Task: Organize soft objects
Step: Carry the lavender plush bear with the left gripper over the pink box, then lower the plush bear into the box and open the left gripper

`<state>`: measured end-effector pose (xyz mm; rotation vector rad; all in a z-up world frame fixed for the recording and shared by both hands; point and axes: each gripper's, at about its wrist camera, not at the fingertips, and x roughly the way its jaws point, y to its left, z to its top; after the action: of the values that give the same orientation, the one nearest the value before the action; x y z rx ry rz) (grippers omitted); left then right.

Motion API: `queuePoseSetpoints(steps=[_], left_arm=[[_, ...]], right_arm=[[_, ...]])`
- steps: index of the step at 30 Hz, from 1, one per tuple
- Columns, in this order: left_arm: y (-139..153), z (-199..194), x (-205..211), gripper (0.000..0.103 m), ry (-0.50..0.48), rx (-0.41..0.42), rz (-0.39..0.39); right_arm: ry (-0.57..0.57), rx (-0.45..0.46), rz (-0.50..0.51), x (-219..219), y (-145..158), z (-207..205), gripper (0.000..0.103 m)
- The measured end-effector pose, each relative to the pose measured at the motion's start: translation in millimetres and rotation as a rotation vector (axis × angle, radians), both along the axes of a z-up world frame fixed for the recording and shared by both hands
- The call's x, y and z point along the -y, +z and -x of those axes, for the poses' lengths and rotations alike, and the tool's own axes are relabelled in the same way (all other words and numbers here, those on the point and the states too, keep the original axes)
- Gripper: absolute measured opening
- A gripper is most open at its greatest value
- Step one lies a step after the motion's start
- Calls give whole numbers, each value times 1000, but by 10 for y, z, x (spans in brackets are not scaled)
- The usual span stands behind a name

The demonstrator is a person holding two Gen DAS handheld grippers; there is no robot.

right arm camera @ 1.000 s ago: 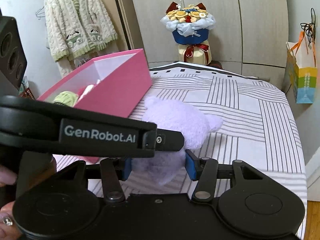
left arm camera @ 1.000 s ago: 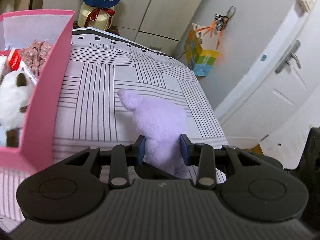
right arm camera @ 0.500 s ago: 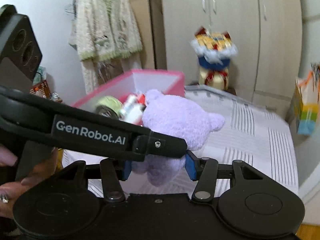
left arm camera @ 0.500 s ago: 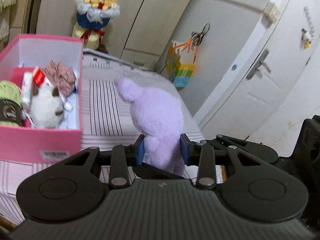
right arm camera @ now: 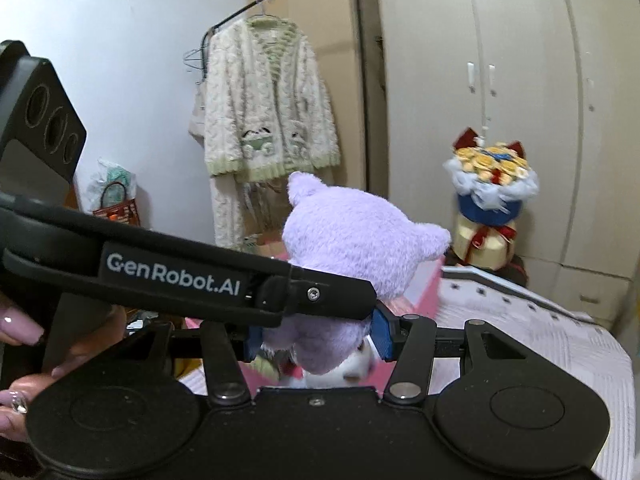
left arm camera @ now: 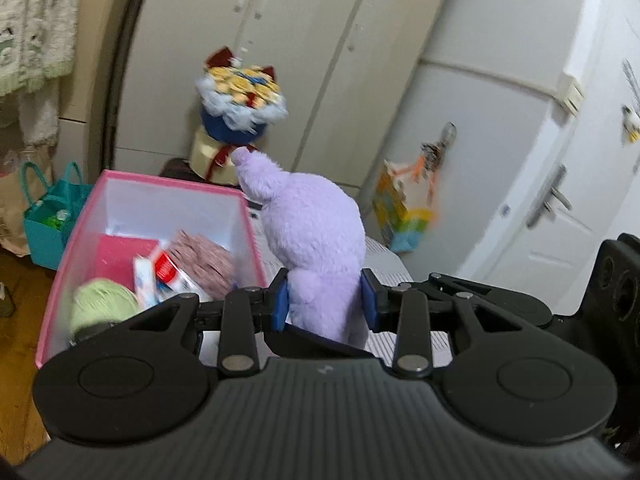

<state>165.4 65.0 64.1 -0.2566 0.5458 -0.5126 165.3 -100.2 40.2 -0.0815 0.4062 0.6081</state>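
A lilac plush toy point(left arm camera: 316, 240) hangs in the air, held from two sides. My left gripper point(left arm camera: 325, 305) is shut on its lower body, blue pads pressed into the fur. My right gripper point(right arm camera: 318, 344) is shut on the same plush toy point(right arm camera: 352, 232), and the left gripper's black body point(right arm camera: 180, 280) crosses in front of it. The open pink box point(left arm camera: 160, 178) lies just left of and below the toy. Inside are a green yarn ball point(left arm camera: 102, 304), a pinkish knit piece point(left arm camera: 204, 256) and some packets point(left arm camera: 160, 272). A white plush point(right arm camera: 356, 368) shows under the toy.
The striped bed cover point(right arm camera: 520, 320) spreads to the right of the box. A bouquet point(left arm camera: 240, 100) stands before the wardrobe doors. A cardigan point(right arm camera: 268, 120) hangs on a rack at the left. A teal bag point(left arm camera: 48, 216) sits on the floor, and a colourful gift bag point(left arm camera: 404, 204) hangs near the door.
Both grippers have lifted the lilac plush off the bed cover and carried it up and toward the pink box, whose inside now shows from above.
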Motion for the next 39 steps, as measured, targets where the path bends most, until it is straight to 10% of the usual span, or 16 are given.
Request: queuePoseSetpoints(steps=[20,39], left_arm=[[-590,-1192,-433,34,121,-215,93],[-768,-1214,-490,58,310,-213,-2]], right_arm=[[102,-310,-103,-408,-470,-1229,57],[-51,-250,79,-441,-666,-1243,67]])
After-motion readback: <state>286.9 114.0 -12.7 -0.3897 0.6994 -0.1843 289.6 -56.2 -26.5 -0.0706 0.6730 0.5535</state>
